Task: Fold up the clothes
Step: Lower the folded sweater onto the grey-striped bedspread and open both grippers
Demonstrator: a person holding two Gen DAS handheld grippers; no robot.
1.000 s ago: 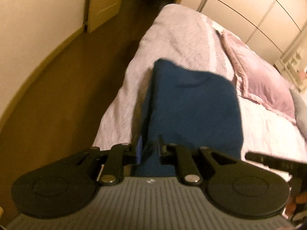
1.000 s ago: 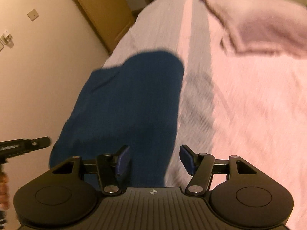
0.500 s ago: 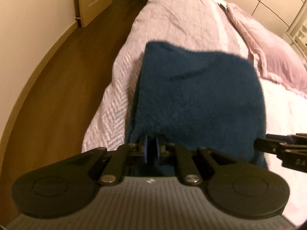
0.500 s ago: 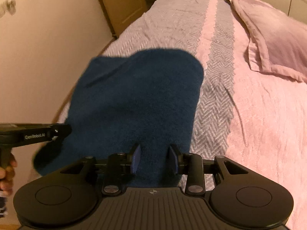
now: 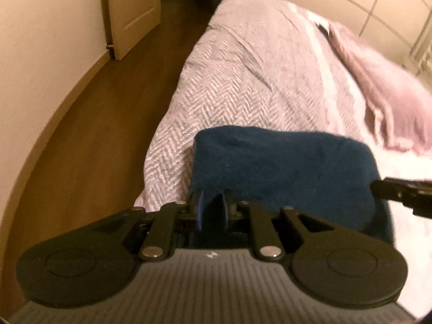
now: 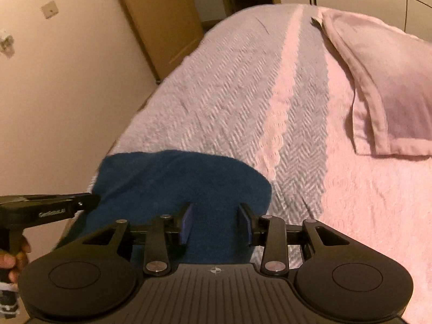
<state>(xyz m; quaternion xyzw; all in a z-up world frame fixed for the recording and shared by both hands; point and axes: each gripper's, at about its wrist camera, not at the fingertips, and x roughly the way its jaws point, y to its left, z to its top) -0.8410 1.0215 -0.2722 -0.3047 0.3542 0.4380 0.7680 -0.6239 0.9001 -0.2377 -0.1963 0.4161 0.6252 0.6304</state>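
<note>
A dark blue fleece garment [image 5: 283,170] lies folded at the near left corner of the bed [image 5: 256,67]. My left gripper [image 5: 212,210] pinches its near left edge; the jaws are easing open a little, with cloth still pressed between the pads. In the right wrist view the same blue garment [image 6: 183,183] runs between the pads of my right gripper [image 6: 216,222], which is shut on a thick bunch of it. Each gripper shows in the other's view: the right gripper [image 5: 399,191] at the cloth's right edge, the left gripper [image 6: 54,208] at its left edge with a hand [image 6: 16,253] behind it.
The bed wears a grey and pink herringbone cover [image 6: 229,94]. A pink pillow [image 6: 391,81] lies at the far right. Left of the bed a strip of dark wood floor [image 5: 94,135] runs along the wall to a wooden door [image 5: 132,13]. Wardrobe doors [image 5: 378,0] stand behind the bed.
The right jaws narrowed from wide open onto the blue cloth. Both grippers drew back toward the near end of the bed, and the garment now shows shorter and lower in both views.
</note>
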